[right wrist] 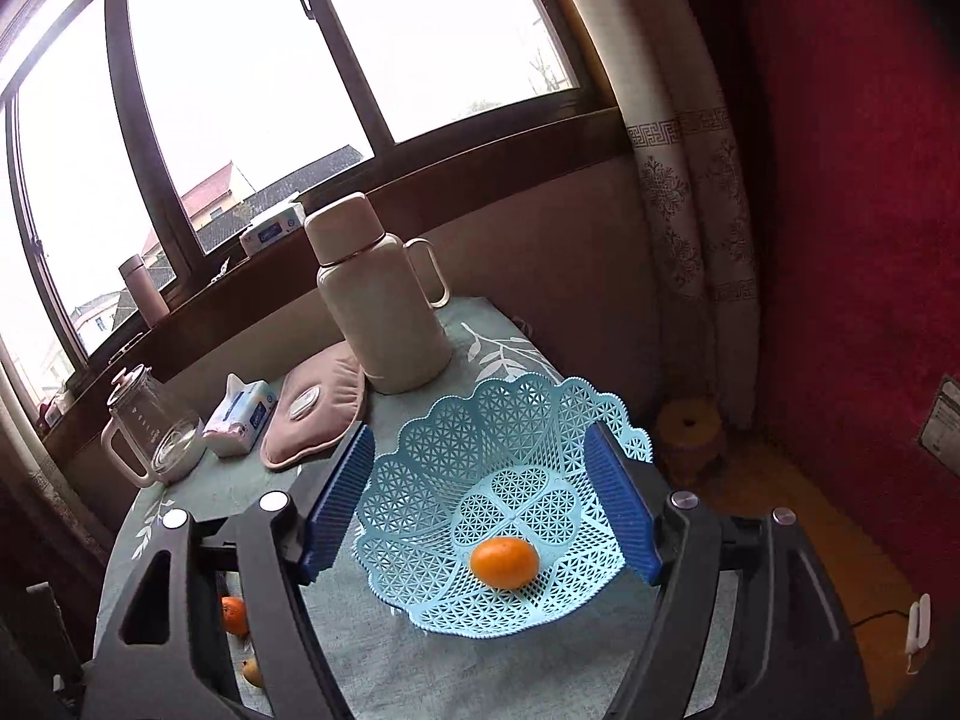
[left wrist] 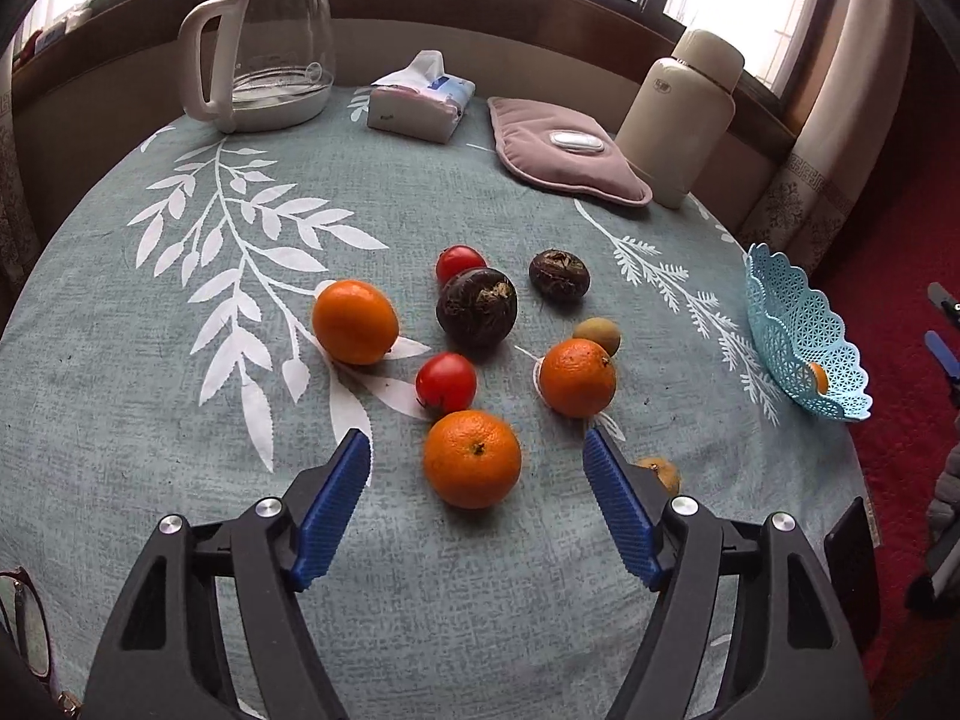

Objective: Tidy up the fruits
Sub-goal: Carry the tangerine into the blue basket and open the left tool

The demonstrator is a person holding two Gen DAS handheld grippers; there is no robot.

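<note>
Nearest the left gripper (left wrist: pixel 477 462), an orange (left wrist: pixel 472 459) lies on the table (left wrist: pixel 150 450) between the two blue pads, which stand wide apart and touch nothing. The fruit is round and the cloth gives little hold, so a closing that meets it off-centre would likely squirt it forward into the tomato (left wrist: pixel 446 382) just behind. One pad arriving first would push it sideways instead. By the right pad a small yellowish fruit (left wrist: pixel 660 473) sits half hidden; it could be nudged toward the table's edge by that finger.

Further on, a second orange (left wrist: pixel 577 378) touches a small tan fruit (left wrist: pixel 596 336), a third orange (left wrist: pixel 355 322) lies to the left, and two dark round fruits (left wrist: pixel 476 307) sit close together with another tomato (left wrist: pixel 460 263) behind. Any knock could set this cluster rolling.

The right gripper (right wrist: pixel 480 507) hangs over the blue lattice basket (right wrist: pixel 510 408), its jaws spread wide and empty, with one small orange fruit (right wrist: pixel 504 562) already resting inside. The basket looks light and stands near the table's edge, so a finger catching its scalloped rim could tip or slide it off. Beyond stand a cream flask (right wrist: pixel 378 306), a pink pad (right wrist: pixel 312 408), a tissue pack (right wrist: pixel 240 417) and a glass kettle (right wrist: pixel 150 432), well clear of the fruit.
</note>
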